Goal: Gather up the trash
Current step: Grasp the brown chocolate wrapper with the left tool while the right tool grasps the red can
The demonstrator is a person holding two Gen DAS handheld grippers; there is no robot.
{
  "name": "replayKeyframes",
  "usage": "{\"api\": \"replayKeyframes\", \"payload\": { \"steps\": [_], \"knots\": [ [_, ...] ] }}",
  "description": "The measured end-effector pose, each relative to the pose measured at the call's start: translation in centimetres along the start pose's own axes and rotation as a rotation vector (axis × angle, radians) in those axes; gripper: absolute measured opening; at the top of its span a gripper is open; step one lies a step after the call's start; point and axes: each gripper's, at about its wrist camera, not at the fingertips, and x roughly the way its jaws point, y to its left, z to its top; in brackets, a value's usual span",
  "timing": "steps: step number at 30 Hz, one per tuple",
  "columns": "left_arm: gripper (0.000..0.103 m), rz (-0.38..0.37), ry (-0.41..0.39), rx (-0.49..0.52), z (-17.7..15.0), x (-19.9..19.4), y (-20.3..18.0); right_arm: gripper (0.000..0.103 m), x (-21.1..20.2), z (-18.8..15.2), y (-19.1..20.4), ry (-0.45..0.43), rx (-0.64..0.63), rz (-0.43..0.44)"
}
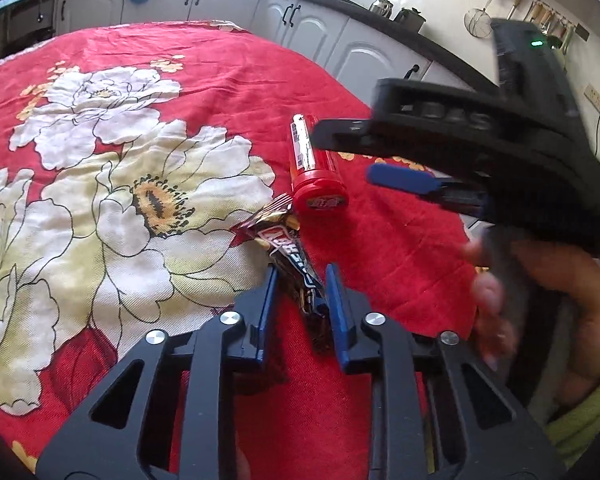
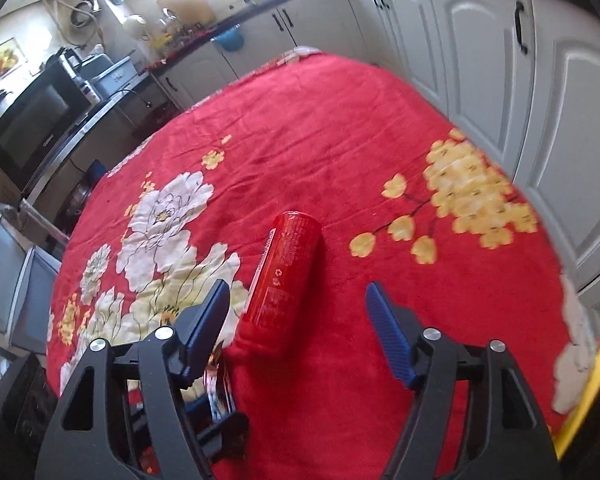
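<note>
Two tongs, left (image 1: 300, 286) pinching wrapper (image 1: 286, 246)

table (image 2: 340, 128): red floral cloth | on it: red tube (image 2: 278, 276), candy wrapper (image 1: 288, 248)

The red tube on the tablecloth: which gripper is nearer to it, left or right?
Right. The right gripper is open, and the near end of the red tube lies between its fingers. The left gripper is further back, closed on a wrapper.
</note>
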Motion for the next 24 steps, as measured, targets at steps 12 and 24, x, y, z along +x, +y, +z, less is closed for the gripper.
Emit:
{"api": "replayKeyframes", "payload": {
  "steps": [12, 24],
  "knots": [
    [0.012, -0.012, -0.035, -0.044, 1.0, -1.3, 1.2, 0.039, 2.6, 1.0, -1.2, 0.036, 0.099, 0.050],
    [0.012, -0.007, -0.067, -0.018, 0.9, -2.1, 0.5, 0.032, -0.8, -2.8, -1.6, -0.034, 0.022, -0.001]
  ]
}}
